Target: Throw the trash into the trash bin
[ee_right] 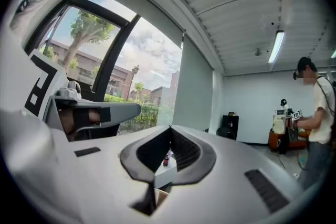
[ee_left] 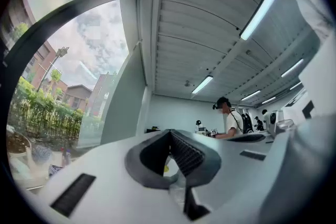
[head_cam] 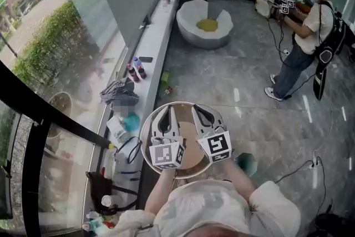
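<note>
Head view, jaws: left gripper (head_cam: 168, 110) and right gripper (head_cam: 198, 110) are held side by side, each pair of jaws closed tip to tip with nothing gripped.
Head view, bin: round pale-rimmed container with a tan inside (head_cam: 143, 139) is seen directly beneath both grippers. It is judged to be the trash bin, about equally near to either hand.
Head view, trash: none is carried. Small coloured bottles (head_cam: 136, 69) and loose bits are seen on the long white window sill (head_cam: 158, 36), which runs away ahead and to the left, so the left gripper is judged nearer. Which item counts as trash cannot be told.
Left gripper view: jaws of the left gripper (ee_left: 169, 132) are met and empty, pointed across the room. No bin is shown, only a standing person in a white shirt (ee_left: 229, 120) far off.
Right gripper view: jaws of the right gripper (ee_right: 169, 128) are met and empty. The bottles (ee_right: 167, 159) are glimpsed through the gap beneath the tips, which the left gripper view does not show.
</note>
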